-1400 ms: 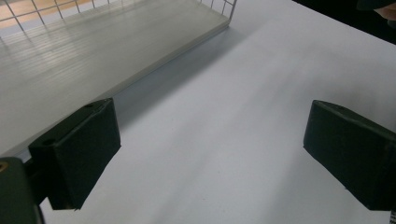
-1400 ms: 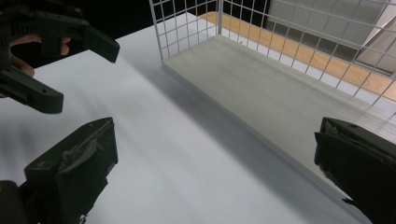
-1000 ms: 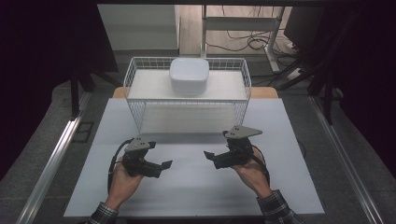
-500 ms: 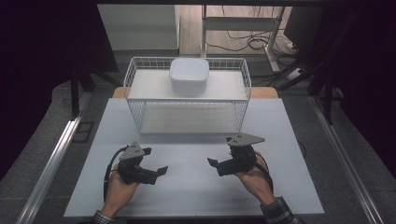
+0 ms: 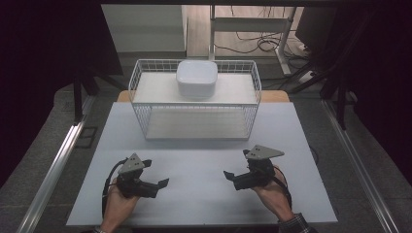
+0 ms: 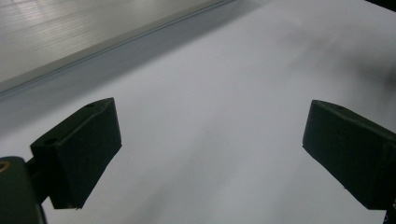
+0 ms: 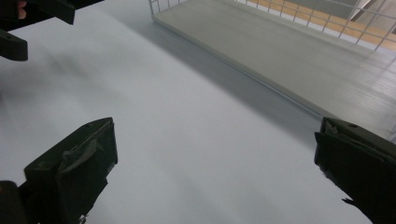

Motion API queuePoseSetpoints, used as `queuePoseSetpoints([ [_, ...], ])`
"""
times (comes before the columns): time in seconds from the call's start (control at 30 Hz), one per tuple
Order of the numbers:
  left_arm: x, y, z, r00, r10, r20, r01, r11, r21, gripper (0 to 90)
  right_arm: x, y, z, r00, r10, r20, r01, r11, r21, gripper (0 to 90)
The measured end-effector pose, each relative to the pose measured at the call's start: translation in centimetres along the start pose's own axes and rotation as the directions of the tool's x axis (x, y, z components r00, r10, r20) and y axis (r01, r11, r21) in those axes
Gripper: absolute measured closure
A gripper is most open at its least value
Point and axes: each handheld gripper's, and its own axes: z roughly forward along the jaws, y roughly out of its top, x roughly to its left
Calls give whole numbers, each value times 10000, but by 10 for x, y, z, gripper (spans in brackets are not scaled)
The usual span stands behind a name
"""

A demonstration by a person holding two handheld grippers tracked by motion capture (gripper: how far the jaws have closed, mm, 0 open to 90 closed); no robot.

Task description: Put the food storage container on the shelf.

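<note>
Well beyond both claws (image 5: 194, 177), bowl (image 5: 196, 77) atop rack (image 5: 141, 97)

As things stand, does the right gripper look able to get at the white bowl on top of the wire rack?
Probably yes: the right gripper is open, and the white bowl sits uncovered on the wire rack, with bare table between them.

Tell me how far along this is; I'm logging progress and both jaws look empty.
Looks done: the white bowl sits on the wire rack's top shelf. In hand: nothing; the left hand-held gripper and right hand-held gripper are open over the bare table, apart from the rack. Left: nothing evident.
</note>
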Motion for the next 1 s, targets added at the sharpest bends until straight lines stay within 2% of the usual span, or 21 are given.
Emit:
queuePoseSetpoints([
  [0.43, 2, -15, -15, 9988, -50, -478, 57, 9999, 141, 40, -6, -17, -15, 9991, 90, 415, -93, 9999, 69, 0],
  [1.0, 8, -36, -31, 9948, -418, -932, 437, 9989, 182, 39, -14, -39, -30, 9935, 290, 1103, -303, 9995, 102, 0],
])
